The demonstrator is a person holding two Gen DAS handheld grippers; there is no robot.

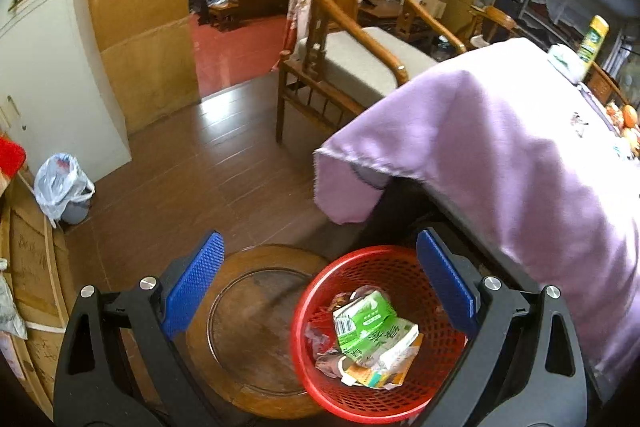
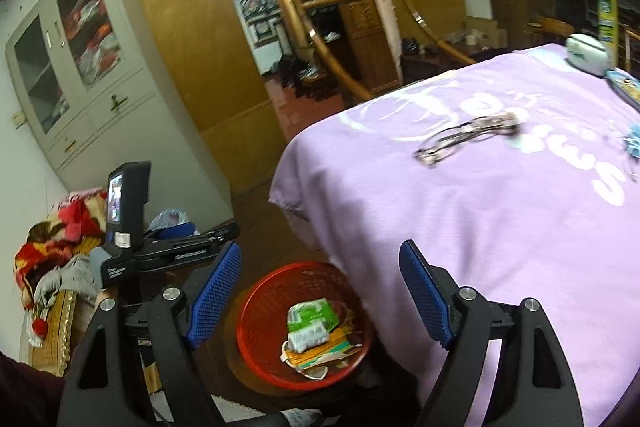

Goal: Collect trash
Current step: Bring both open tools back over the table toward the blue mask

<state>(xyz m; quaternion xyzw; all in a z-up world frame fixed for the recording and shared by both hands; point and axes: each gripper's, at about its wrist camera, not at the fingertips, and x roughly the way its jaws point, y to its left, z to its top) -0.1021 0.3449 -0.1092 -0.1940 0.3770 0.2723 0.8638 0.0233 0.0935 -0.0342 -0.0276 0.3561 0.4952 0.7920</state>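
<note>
left gripper [image 1: 320,283] and right gripper [image 2: 320,297], both with jaws spread and nothing between the pads, above a red basket [image 1: 312,359] that sits on a round wooden stool [image 1: 240,327] beside a table under a purple cloth [image 1: 500,155]. the collected trash, a green carton [image 1: 366,319] and crumpled wrappers, lies inside the basket. risks: a reach back to the table could sweep the eyeglasses [image 2: 466,139] into the trash, since they lie among what remains on the cloth; a knock from either tool could tip the basket, which sits near the stool's edge. limits of view: the table's far end is blurred and cut off, so remaining litter, possibly the blue scrap [image 2: 632,143], cannot be identified with confidence; the basket's underside is hidden.
</note>
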